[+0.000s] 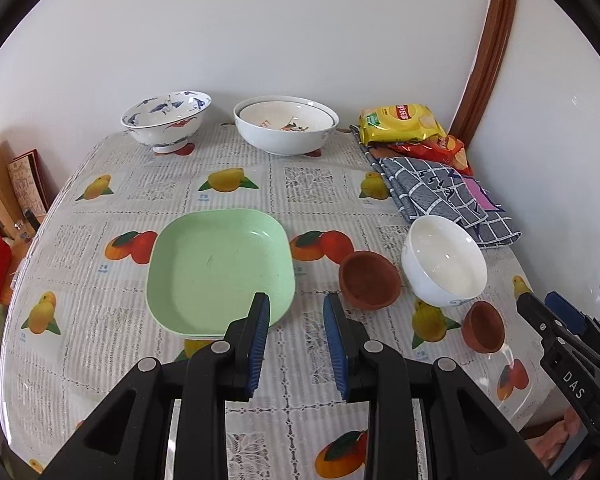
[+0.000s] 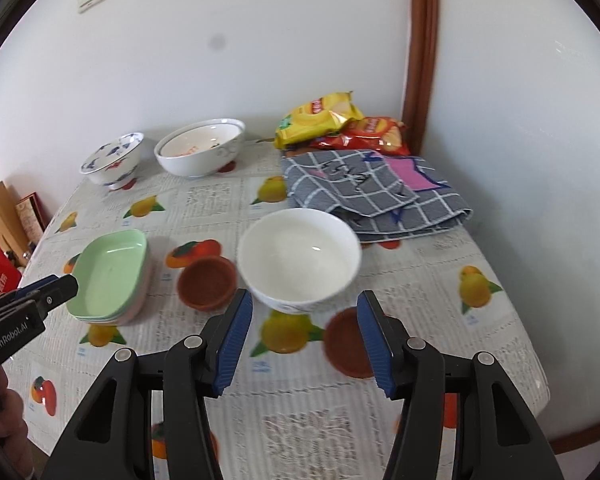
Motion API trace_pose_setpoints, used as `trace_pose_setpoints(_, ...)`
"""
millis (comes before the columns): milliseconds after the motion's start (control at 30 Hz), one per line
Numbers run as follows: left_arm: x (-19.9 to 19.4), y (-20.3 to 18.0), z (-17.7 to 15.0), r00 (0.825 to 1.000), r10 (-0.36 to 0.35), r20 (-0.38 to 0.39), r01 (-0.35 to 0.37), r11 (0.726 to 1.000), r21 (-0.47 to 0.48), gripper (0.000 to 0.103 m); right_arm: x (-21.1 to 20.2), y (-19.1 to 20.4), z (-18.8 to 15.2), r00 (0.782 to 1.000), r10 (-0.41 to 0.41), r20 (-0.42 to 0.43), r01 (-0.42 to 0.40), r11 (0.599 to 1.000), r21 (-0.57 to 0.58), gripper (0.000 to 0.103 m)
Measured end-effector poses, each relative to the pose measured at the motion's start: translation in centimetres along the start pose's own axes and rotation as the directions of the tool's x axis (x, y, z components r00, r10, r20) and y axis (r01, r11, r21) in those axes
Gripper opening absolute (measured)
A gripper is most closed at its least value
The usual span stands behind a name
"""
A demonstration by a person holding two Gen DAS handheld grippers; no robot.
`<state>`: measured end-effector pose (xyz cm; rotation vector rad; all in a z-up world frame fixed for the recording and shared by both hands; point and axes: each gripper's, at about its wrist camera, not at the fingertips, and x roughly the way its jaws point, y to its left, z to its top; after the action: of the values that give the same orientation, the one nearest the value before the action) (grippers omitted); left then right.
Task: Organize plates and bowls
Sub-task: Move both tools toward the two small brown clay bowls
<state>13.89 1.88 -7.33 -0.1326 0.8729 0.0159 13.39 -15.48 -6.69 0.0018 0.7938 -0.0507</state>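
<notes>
A stack of square plates with a green plate (image 1: 220, 268) on top lies mid-table; it also shows in the right wrist view (image 2: 112, 276). My left gripper (image 1: 296, 344) is open and empty just before its near right corner. A white bowl (image 2: 300, 258) stands right of it, with a brown bowl (image 2: 207, 283) beside it and a smaller brown bowl (image 2: 350, 342) in front. My right gripper (image 2: 306, 344) is open and empty, just short of the white bowl. A blue-patterned bowl (image 1: 166, 120) and two nested white bowls (image 1: 286, 124) stand at the back.
A folded grey checked cloth (image 2: 376, 196) and two chip bags (image 2: 320, 118) lie at the back right by the wall. The table (image 1: 80, 360) has a fruit-print cover; its left edge drops to boxes (image 1: 4, 200) on the floor.
</notes>
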Motion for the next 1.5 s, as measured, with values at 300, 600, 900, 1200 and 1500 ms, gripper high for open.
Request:
trace_pose_setpoints(300, 3.5, -3.0, -0.8, 0.991, -0.062, -0.120, 0.066, 0.997, 0.026, 0.026, 1.1, -5.2, -2.1, 0.999, 0.014, -0.049, -0.009, 0.996, 0.091, 0.059)
trace_pose_setpoints(600, 6.3, -4.5, -1.5, 0.986, -0.045, -0.160, 0.045, 0.999, -0.004, 0.031, 3.5, -8.8, -3.5, 0.991, 0.026, -0.130, -0.004, 0.987, 0.163, 0.059)
trace_pose_setpoints(900, 8.8, -4.1, -0.4, 0.984, -0.045, -0.173, 0.035, 0.998, -0.060, 0.041, 6.8, -9.4, -4.1, 0.980, 0.053, -0.192, -0.018, 0.984, 0.179, 0.059)
trace_pose_setpoints(1200, 11.6, -4.4, 0.6, 0.978, -0.076, -0.197, 0.061, 0.995, -0.079, 0.042, 9.8, -9.2, -4.3, 0.967, 0.079, -0.243, -0.030, 0.980, 0.198, 0.059)
trace_pose_setpoints(1500, 13.8, -3.9, 0.9, 0.974, -0.068, -0.217, 0.046, 0.994, -0.103, 0.041, 10.9, -8.7, -3.8, 0.971, 0.068, -0.228, -0.029, 0.985, 0.169, 0.050)
